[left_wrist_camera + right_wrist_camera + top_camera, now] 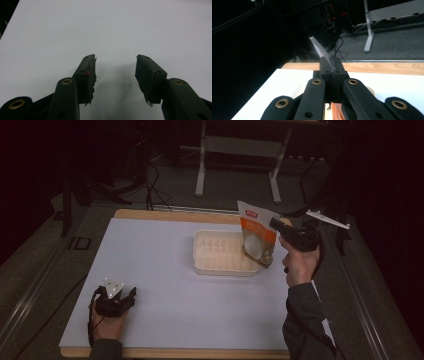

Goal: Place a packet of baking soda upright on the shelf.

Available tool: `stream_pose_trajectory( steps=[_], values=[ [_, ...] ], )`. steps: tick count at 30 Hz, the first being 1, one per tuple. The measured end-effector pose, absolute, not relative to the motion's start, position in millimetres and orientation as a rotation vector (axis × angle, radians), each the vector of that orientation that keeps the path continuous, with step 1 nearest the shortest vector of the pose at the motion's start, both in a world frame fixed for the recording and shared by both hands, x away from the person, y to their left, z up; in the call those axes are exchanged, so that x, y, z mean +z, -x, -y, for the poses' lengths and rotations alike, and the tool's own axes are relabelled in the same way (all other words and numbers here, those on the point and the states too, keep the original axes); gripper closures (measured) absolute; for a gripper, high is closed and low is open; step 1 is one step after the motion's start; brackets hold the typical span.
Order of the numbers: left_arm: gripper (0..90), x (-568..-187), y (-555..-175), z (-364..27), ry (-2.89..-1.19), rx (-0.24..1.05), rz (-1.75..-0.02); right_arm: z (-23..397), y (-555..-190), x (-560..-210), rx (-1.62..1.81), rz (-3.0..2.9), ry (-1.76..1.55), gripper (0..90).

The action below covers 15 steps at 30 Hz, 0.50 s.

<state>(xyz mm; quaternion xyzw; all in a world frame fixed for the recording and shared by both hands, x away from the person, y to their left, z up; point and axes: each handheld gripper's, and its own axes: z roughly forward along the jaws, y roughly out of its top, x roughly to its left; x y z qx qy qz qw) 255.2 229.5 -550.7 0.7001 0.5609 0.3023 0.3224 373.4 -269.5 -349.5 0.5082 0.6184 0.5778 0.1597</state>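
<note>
Left gripper (120,296) rests low on the white table (150,270), jaws apart and empty. Right gripper (278,225) is clamped on a pouch (257,239), held over the tray (220,254); its own view shows the pouch (320,50) edge-on.

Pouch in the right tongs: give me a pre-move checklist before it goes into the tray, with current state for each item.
1. Right tongs shut on the pouch: ok. In the right gripper view the jaws meet with the pouch edge pinched between them.
2. Pouch lifted off the table: ok, it hangs tilted at the tray's right end.
3. Tray free to receive it: ok, its visible compartments look empty.
4. Tray sits flat on the table: ok.
5. Left tongs out of the way: ok, open, holding nothing, near the table's front left corner.
6. Pouch sealed or open: cannot tell.
</note>
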Motion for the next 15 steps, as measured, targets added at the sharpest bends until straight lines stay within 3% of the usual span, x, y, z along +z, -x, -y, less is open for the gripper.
stream_pose_trajectory(
  steps=[15],
  values=[
    [50.5,-550.7,-255.3,-229.6,-1.840,0.792,-1.473,270.5,-379.0,-345.8,1.642,-1.713,-1.476,90.0]
  ],
)
